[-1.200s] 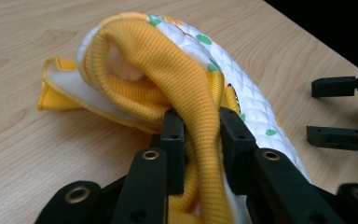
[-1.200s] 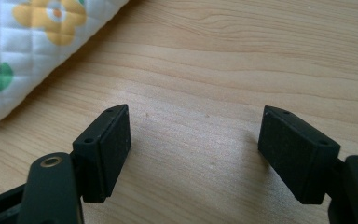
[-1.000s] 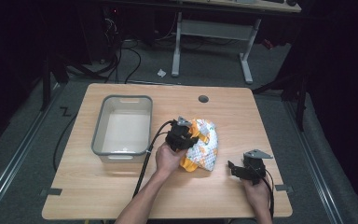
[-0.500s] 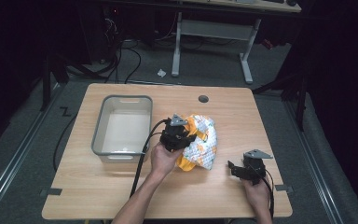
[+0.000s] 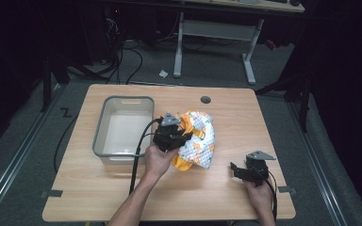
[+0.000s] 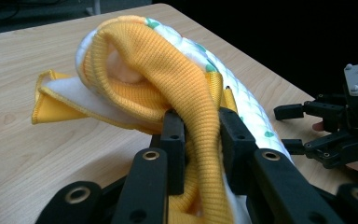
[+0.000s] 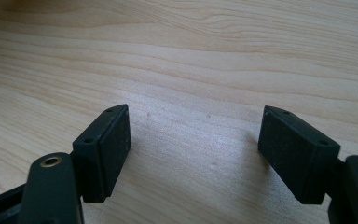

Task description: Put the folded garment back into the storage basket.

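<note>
Cloth (image 6: 168,84) is bunched between your left gripper's (image 5: 175,137) jaws: a thick fold of the orange knit band is pinched there, while most of the quilted white part lies on the counter (image 5: 245,117) at about 3 o'clock from that gripper. Your right gripper (image 5: 235,168) rests low at 4 o'clock from the cloth, jaws spread wide over bare wood with nothing between them.

Your hold takes in one rolled edge, not the bulk, so my worry is that the knit slides out once the hanging weight pulls on it. If you carry it toward the grey bin (image 5: 104,136) at 9 o'clock, the trailing part will likely drag across the counter and could snag on the near rim, leaving it draped half outside. The left gripper's cable (image 5: 139,150) runs beside that bin wall and may catch as well.
</note>
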Demonstrator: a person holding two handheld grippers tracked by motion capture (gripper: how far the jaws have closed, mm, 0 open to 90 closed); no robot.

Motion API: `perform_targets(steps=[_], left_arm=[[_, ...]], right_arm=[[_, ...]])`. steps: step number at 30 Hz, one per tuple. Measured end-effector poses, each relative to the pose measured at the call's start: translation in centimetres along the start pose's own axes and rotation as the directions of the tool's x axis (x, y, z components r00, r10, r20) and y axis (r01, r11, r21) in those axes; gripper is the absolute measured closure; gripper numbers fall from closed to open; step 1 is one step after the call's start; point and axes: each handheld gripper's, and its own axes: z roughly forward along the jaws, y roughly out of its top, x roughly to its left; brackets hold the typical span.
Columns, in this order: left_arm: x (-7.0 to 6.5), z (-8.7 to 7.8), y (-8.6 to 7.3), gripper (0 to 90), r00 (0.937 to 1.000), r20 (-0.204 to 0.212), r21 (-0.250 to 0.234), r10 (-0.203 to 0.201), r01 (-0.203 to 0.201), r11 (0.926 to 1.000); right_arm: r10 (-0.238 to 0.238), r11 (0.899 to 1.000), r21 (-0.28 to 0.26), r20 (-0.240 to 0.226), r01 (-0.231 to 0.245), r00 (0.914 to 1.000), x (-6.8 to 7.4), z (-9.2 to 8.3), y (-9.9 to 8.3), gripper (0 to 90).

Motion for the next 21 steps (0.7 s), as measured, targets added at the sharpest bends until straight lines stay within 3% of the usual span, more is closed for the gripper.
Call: perform_targets(steps=[9,14,19,21], left_arm=[[0.7,-1.6,0.2,74.2,0.9997,-0.005,-0.046,-0.023,0.023,0.9987],[1.0,-2.5,0.7,74.1,0.9996,-0.026,-0.042,0.002,-0.003,0.9991],[1.8,-3.8,0.8,74.1,0.9994,-0.028,-0.063,-0.02,0.018,0.9978],[2.3,-4.2,0.8,74.1,0.999,-0.009,-0.078,-0.044,0.043,0.996]], right_arm=[[0.0,1.0,0.0,0.0,0.0,1.0,0.0,0.0,0.0,25.4],[0.0,1.0,0.0,0.0,0.0,1.0,0.0,0.0,0.0,25.4],[0.0,1.0,0.0,0.0,0.0,1.0,0.0,0.0,0.0,25.4],[0.001,1.0,0.0,0.0,-0.001,1.0,0.0,0.0,0.0,25.4]])
